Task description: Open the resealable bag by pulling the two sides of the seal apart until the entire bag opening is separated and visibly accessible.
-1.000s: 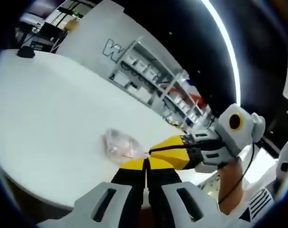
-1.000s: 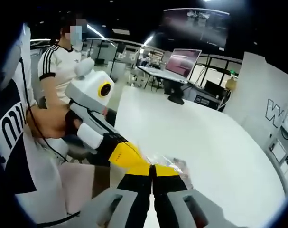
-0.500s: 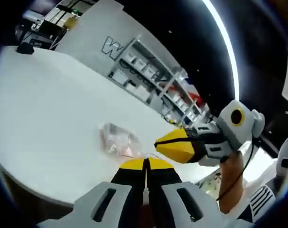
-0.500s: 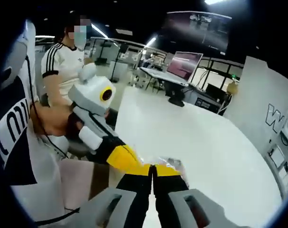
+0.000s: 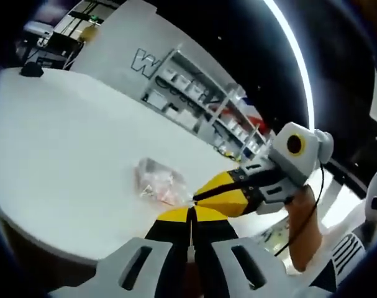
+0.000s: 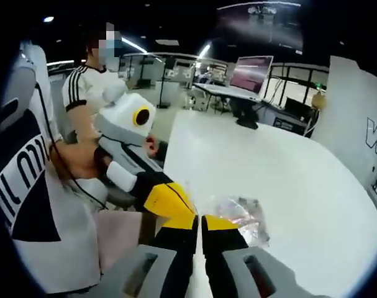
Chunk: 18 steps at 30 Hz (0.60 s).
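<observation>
Both tongs, left tongs [image 5: 190, 213] and right tongs [image 6: 199, 219], clamp the clear bag [image 5: 158, 184] near the white bench [image 5: 58, 149] edge; pinkish contents inside.

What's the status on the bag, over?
Left tongs and right tongs both shut on bag edge. Seal not visibly parted. Table nearby bare.

A laptop [image 6: 250, 65] stands open on a desk [image 6: 228, 93] beyond the white table's [image 6: 287, 167] far edge; shelving [image 5: 200, 105] (stocked with small boxes) lines a lettered wall panel [image 5: 123, 46].
</observation>
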{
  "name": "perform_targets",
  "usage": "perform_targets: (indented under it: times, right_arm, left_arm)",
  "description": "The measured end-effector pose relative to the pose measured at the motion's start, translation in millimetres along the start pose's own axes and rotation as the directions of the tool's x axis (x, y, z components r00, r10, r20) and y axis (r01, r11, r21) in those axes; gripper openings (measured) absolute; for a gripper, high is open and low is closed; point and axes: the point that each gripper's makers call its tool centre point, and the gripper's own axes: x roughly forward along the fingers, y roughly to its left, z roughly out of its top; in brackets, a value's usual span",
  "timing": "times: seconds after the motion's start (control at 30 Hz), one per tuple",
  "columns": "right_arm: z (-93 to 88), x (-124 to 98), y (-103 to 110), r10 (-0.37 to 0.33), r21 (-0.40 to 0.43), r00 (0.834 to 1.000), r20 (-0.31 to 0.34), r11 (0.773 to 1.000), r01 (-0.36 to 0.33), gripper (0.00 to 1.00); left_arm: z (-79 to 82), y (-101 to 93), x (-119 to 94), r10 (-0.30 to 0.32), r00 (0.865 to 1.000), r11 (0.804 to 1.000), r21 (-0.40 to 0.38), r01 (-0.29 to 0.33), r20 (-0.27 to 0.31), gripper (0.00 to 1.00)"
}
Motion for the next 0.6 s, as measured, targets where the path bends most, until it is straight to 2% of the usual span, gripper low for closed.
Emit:
perform_targets:
  times: [0.07,0.13,0.23,0.27,0.33,0.47,0.6]
  right_arm:
    - [-0.7,1.7,3.6,0.049,0.032,0.999,0.004,0.998,-0.049,0.00]
    - [-1.5,2.9,2.9,0.062,0.050,0.998,0.003,0.997,-0.062,0.00]
    - [-1.7,3.6,4.8,0.074,0.120,0.997,-0.006,0.990,-0.072,0.00]
    - [-1.4,4.3,5.6,0.069,0.113,0.998,-0.009,0.991,-0.067,0.00]
    - [-3.8,5.1,1.2,0.012,0.051,0.999,-0.036,0.999,-0.011,0.00]
    - [-1.7,7.8,1.2,-0.060,-0.020,0.997,-0.047,0.998,0.060,0.00]
    - [1.9,7.5,1.6,-0.096,-0.037,0.995,-0.037,0.995,0.095,0.00]
  left_arm:
    - [-1.7,0.7,-1.4,0.002,1.000,1.000,0.001,-0.002,-0.006,0.01]
    - [-2.3,1.7,-2.4,0.005,1.000,1.000,0.003,-0.005,-0.008,0.01]
    - [-3.1,2.6,-3.3,0.007,1.000,1.000,0.002,-0.007,-0.012,0.01]
    - [-3.7,3.2,-3.5,0.007,1.000,1.000,0.000,-0.007,-0.016,0.00]
    - [-4.9,4.2,-3.5,0.009,1.000,1.000,-0.012,-0.010,-0.024,0.00]
    - [-5.2,6.9,-3.0,0.019,0.999,0.999,-0.030,-0.020,-0.033,0.00]
    - [-3.9,7.9,-3.6,0.022,0.999,0.999,-0.040,-0.023,-0.034,0.00]
